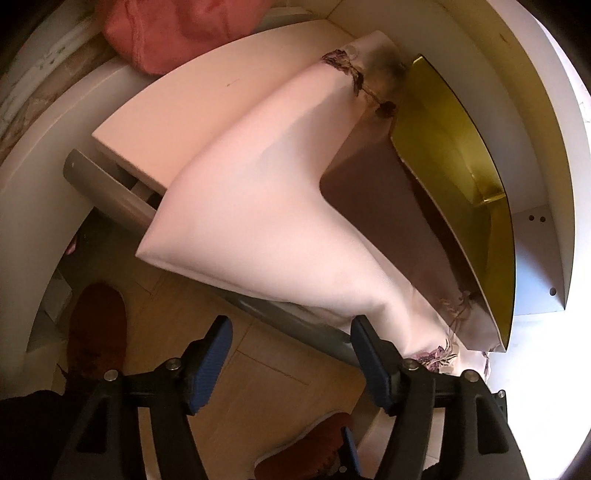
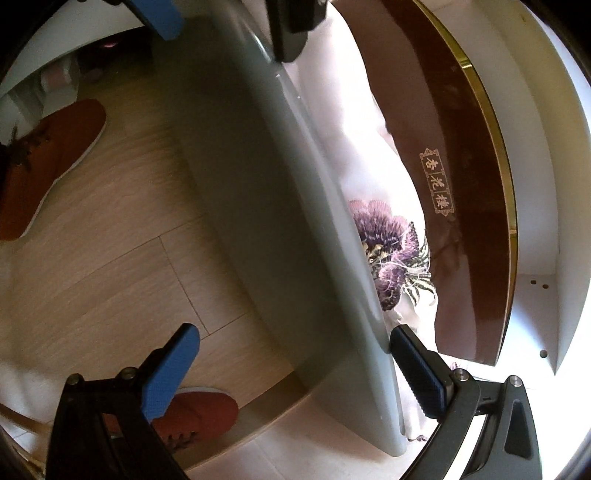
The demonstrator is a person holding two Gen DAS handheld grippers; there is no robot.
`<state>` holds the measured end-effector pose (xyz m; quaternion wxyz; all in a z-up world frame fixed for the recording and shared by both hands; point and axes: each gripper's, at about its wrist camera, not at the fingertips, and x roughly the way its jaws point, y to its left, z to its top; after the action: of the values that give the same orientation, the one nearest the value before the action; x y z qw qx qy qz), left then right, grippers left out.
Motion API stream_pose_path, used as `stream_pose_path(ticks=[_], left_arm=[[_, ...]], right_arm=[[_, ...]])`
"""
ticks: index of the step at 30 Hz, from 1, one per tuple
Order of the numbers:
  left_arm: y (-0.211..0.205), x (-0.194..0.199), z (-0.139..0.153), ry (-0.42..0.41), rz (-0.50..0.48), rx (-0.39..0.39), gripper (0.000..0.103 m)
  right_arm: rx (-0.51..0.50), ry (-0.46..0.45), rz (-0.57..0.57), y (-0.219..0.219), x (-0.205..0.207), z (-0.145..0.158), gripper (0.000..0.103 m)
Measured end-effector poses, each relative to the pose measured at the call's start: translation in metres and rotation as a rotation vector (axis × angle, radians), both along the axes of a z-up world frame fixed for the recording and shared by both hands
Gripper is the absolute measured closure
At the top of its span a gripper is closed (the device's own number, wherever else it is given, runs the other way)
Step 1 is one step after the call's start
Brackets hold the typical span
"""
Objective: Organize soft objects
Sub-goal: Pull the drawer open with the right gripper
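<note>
A pale pink cushion (image 1: 258, 206) with purple flower embroidery lies in an open drawer, draped over a white box (image 1: 177, 110) and the grey drawer front (image 1: 110, 192). My left gripper (image 1: 291, 354) is open just in front of it, its right finger touching the cushion's lower corner. In the right wrist view the cushion (image 2: 369, 155) with its purple flower sits behind the grey drawer front (image 2: 295, 206). My right gripper (image 2: 291, 369) is open and straddles that drawer front. The left gripper's fingers (image 2: 288, 26) show at the top.
A dark red box with a gold interior (image 1: 454, 162) stands in the drawer beside the cushion; its lettered side (image 2: 443, 184) faces the right wrist. A coral cloth (image 1: 177, 29) lies at the back. Red shoes (image 2: 51, 155) stand on the wooden floor (image 2: 129, 258).
</note>
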<state>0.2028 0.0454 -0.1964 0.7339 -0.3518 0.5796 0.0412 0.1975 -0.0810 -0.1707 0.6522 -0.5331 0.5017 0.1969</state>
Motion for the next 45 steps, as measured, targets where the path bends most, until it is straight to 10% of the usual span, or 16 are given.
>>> stream_pose_path(ticks=[45], left_arm=[[0.022,-0.062,0.021,0.199,-0.061,0.142,0.028]], right_arm=[[-0.098,0.21,-0.093,0.02,-0.017,-0.062,0.0]])
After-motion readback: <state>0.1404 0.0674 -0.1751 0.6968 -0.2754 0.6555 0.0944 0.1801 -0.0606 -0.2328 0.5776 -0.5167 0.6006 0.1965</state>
